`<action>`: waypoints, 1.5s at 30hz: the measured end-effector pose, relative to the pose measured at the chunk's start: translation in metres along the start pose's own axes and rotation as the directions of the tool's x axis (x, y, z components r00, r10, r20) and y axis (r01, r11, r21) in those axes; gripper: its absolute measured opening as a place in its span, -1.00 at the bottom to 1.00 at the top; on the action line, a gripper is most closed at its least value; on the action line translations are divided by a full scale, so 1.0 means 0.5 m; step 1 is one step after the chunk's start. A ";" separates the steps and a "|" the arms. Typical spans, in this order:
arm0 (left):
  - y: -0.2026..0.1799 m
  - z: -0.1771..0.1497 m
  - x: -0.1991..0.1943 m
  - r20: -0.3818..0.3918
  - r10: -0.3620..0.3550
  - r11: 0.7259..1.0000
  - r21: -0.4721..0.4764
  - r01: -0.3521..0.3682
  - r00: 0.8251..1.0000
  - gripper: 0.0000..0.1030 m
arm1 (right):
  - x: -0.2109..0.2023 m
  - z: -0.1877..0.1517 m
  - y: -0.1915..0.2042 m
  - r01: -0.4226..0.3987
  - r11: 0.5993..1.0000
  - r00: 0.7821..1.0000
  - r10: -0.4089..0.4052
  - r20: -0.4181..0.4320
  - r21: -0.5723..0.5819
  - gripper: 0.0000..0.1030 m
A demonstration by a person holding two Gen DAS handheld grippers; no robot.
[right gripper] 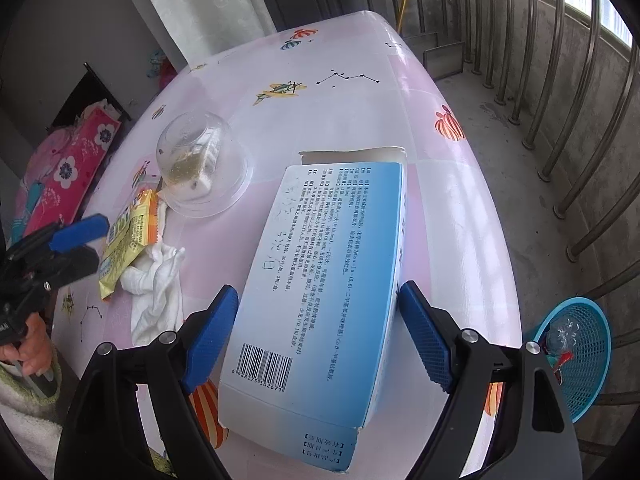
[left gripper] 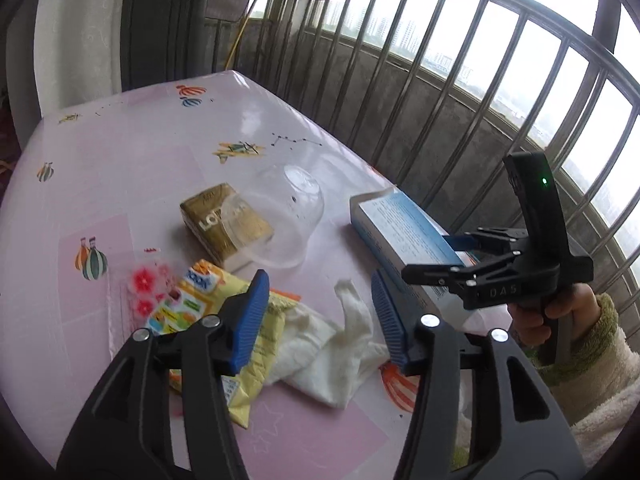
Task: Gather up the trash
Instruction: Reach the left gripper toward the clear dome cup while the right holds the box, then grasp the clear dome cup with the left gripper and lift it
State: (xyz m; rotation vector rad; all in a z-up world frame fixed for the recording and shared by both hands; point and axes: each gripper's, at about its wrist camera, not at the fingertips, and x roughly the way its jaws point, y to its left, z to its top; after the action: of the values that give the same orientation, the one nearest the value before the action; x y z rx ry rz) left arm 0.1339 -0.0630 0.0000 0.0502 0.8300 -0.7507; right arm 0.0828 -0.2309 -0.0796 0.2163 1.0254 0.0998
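A blue-and-white medicine box lies on the pink table, between the open fingers of my right gripper; the pads stand beside its long sides, contact unclear. The box also shows in the left wrist view. My left gripper is open above a crumpled white tissue and a yellow snack wrapper. A clear plastic cup lies upside down partly over a gold carton. The right gripper shows in the left wrist view.
A blue mesh trash basket with some trash in it stands on the floor right of the table. Metal balcony railing runs along the far and right side. A pink flowered cloth lies left of the table.
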 end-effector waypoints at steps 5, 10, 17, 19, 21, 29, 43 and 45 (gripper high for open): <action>0.016 0.053 0.031 0.048 0.052 0.999 -0.011 -0.052 0.997 0.34 | 0.012 0.024 -0.011 0.005 1.000 1.000 -0.005 0.025 0.009 0.55; 0.013 0.082 0.089 0.018 0.094 0.995 0.029 -0.094 0.995 0.44 | 0.022 0.049 -0.021 0.001 1.000 0.999 -0.003 0.049 0.031 0.56; 0.007 0.091 0.155 -0.044 0.135 0.988 0.078 -0.131 0.990 0.45 | 0.023 0.049 -0.013 -0.004 1.000 0.999 0.004 0.037 0.010 0.72; 0.012 0.090 0.169 -0.058 0.142 0.988 0.074 -0.137 0.988 0.45 | 0.025 0.047 -0.009 0.012 1.000 0.999 -0.012 0.031 -0.006 0.73; 0.016 0.086 0.176 -0.065 0.141 0.988 0.070 -0.136 0.988 0.45 | 0.027 0.046 -0.005 0.024 1.000 0.999 -0.023 0.028 -0.020 0.74; 0.006 0.088 0.192 -0.051 0.183 0.977 0.120 -0.176 0.982 0.41 | 0.039 0.048 0.000 0.073 0.996 0.997 -0.071 0.028 -0.044 0.74; 0.004 0.101 0.143 0.000 0.135 0.988 0.080 -0.135 0.991 0.40 | 0.012 0.045 -0.013 0.008 0.999 0.998 -0.010 0.054 0.037 0.48; 0.002 0.104 0.126 0.018 0.127 0.989 0.073 -0.128 0.992 0.40 | 0.003 0.042 -0.017 -0.008 0.998 0.998 0.005 0.062 0.056 0.47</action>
State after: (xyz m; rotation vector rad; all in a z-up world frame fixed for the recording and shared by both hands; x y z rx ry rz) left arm 0.1961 -0.1158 -0.0074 0.1624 0.7785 -0.6606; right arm 0.1014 -0.2414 -0.0724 0.2723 0.9662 0.0700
